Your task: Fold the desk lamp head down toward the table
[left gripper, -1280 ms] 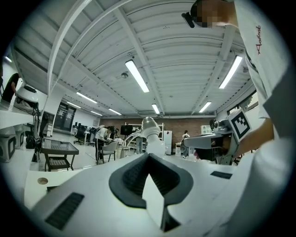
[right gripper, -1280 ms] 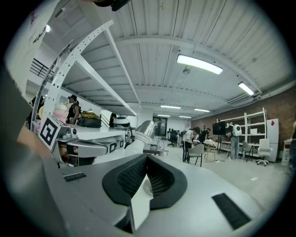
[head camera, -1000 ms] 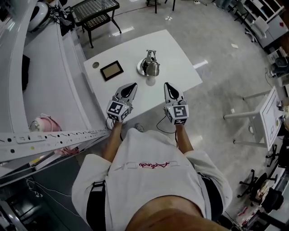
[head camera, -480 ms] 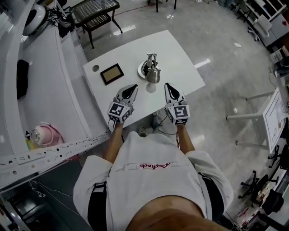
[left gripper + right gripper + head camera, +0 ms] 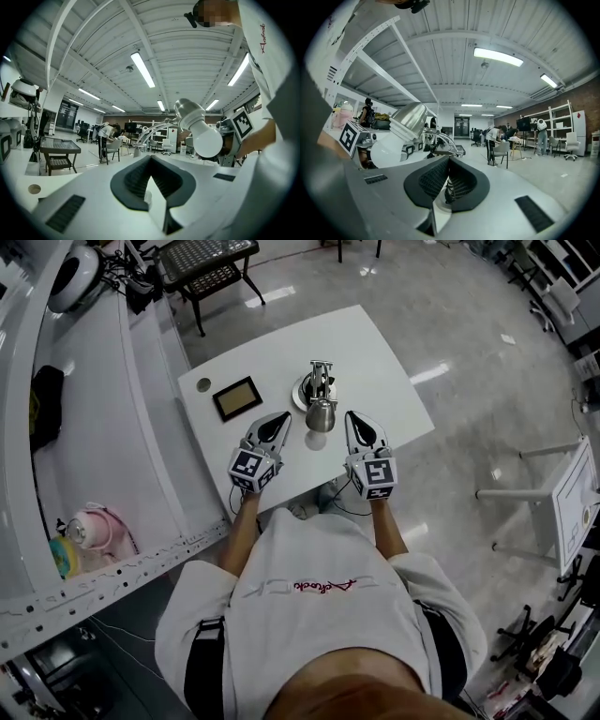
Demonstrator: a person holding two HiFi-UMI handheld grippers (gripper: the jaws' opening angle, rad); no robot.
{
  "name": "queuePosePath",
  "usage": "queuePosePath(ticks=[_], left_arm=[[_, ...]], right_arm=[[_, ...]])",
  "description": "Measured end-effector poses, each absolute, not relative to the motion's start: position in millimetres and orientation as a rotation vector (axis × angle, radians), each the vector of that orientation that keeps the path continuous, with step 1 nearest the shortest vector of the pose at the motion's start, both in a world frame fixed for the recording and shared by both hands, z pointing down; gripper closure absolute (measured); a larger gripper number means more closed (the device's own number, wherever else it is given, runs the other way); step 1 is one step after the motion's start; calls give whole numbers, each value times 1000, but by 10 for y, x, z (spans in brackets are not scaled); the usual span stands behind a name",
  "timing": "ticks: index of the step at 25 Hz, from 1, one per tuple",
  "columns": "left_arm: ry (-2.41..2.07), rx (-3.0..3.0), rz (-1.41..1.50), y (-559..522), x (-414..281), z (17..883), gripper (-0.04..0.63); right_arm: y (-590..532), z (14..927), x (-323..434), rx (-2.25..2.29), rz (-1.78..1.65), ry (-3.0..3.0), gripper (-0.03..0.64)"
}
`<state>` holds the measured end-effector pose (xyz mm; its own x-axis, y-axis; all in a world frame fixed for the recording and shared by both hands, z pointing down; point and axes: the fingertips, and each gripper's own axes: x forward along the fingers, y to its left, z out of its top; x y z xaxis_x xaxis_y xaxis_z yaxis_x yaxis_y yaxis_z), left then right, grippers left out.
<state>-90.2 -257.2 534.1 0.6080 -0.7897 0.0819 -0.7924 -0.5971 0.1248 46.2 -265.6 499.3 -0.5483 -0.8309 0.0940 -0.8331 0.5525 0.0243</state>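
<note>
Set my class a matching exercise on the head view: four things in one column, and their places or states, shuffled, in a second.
Things:
1. lamp
2. frame
3. left gripper
4. pink thing

Places or states:
A. shut and empty, over the table
B. on the side bench, off the table
C. standing at the table's middle
D. lying flat on the table, left of the lamp

Pairs: 1-C, 2-D, 3-A, 4-B

Unreadable red script (image 5: 320, 586) on white shirt (image 5: 309, 634)
</note>
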Motion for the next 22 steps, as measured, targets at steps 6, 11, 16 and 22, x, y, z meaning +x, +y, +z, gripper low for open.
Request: queuePosePath(ticks=[6, 11, 16, 22], left_arm=[[-1323, 2658, 49, -2648, -865, 5447, 571], [-1287, 2657, 69, -2602, -798, 5603, 571], [-1281, 2651, 62, -2641, -820, 5699, 571], [-1210, 2633, -4, -2734, -822, 5757, 392]], right_arm=[[-2687, 5135, 465, 1393, 81, -2689, 594], [-2609, 5375, 464, 1352, 156, -2676, 594], [-2592, 5520, 489, 1332, 185, -2662, 594], [-2567, 5581, 511, 1316, 204, -2645, 594]])
